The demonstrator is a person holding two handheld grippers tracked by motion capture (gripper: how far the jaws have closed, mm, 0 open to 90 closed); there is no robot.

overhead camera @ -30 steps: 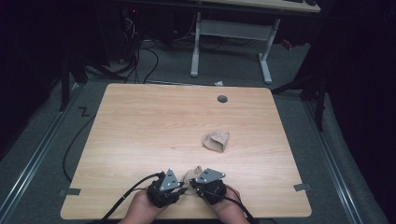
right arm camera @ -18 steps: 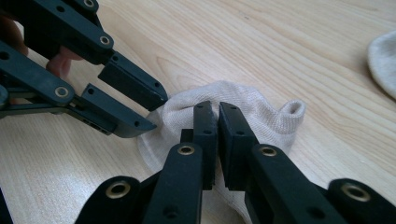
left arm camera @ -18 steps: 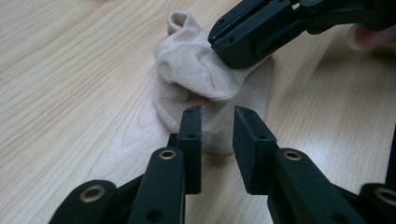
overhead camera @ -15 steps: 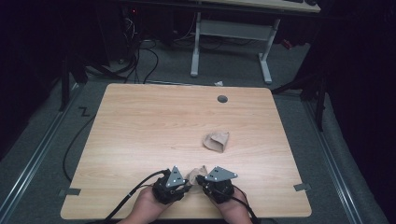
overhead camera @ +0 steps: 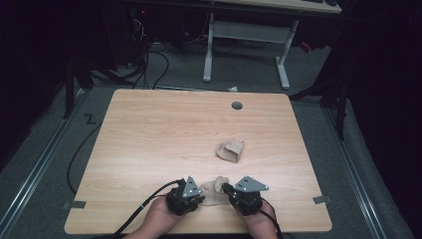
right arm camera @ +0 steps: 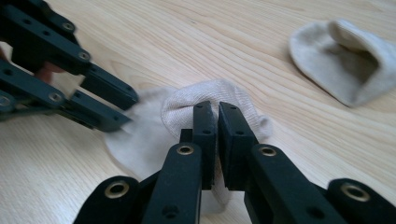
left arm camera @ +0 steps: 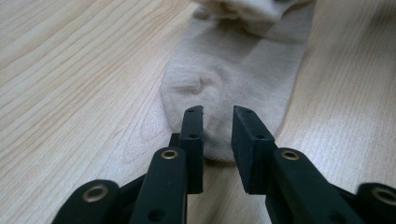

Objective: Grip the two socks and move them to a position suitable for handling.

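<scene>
While both hands sit at the six o'clock edge of the wooden table (overhead camera: 149,129), a beige sock (overhead camera: 213,190) lies flat on the wood between the two grippers. The left gripper (left arm camera: 217,122) points at the sock's rounded toe end, its jaws apart with a clear gap between them — the toe cloth lies under and just ahead of the tips, and whether they touch it cannot be told. In the high view this gripper (overhead camera: 185,197) sits at the sock's nine o'clock side, its cable trailing off toward seven o'clock.

The right gripper (right arm camera: 217,116) has its jaws drawn together on a raised, ribbed fold of the same sock, at the cuff end, so the cloth bunches up around the tips. From above, it (overhead camera: 245,193) is at the sock's three o'clock side. The left gripper's jaws also show in the right gripper view, at ten o'clock, over the sock's flat part.

A second sock (overhead camera: 230,150) — crumpled, its opening gaping — lies apart from the first, toward twelve o'clock from the right gripper. Near the table's far edge is a round grommet hole (overhead camera: 237,105).
</scene>
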